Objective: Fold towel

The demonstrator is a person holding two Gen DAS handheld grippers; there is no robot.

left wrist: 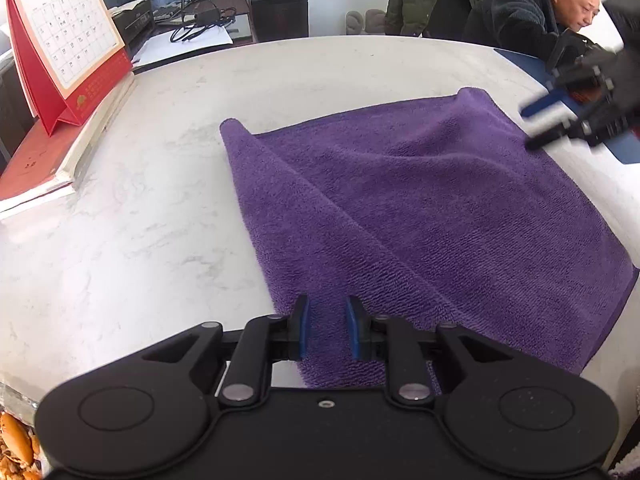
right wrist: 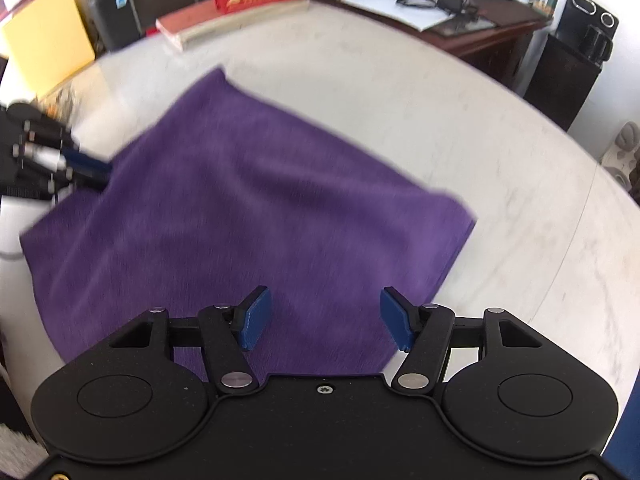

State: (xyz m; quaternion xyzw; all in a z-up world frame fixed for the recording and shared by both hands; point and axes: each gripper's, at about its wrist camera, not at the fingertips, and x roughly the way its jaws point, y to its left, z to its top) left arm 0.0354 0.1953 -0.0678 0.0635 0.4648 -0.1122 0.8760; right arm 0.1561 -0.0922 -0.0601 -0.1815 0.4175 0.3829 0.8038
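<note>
A: What is near the purple towel (left wrist: pixel 420 216)?
B: It lies spread on the white counter (left wrist: pixel 140 220), with one bumpy fold running across it. A red calendar (left wrist: pixel 64 36) stands on a book (left wrist: pixel 60 160) at the far left. Nothing sits on the towel.
A: What about the left hand-held gripper (left wrist: pixel 328 330)?
B: Its blue pads are a little apart over the near towel edge, not pinching it.
A: And the right hand-held gripper (right wrist: pixel 325 318)?
B: Its pads are wide apart above the towel, holding nothing.
A: Does one view show more?
B: Only the left view shows a person (left wrist: pixel 532 12) leaning at the far right. Only the right view shows a yellow folder (right wrist: pixel 44 36)
</note>
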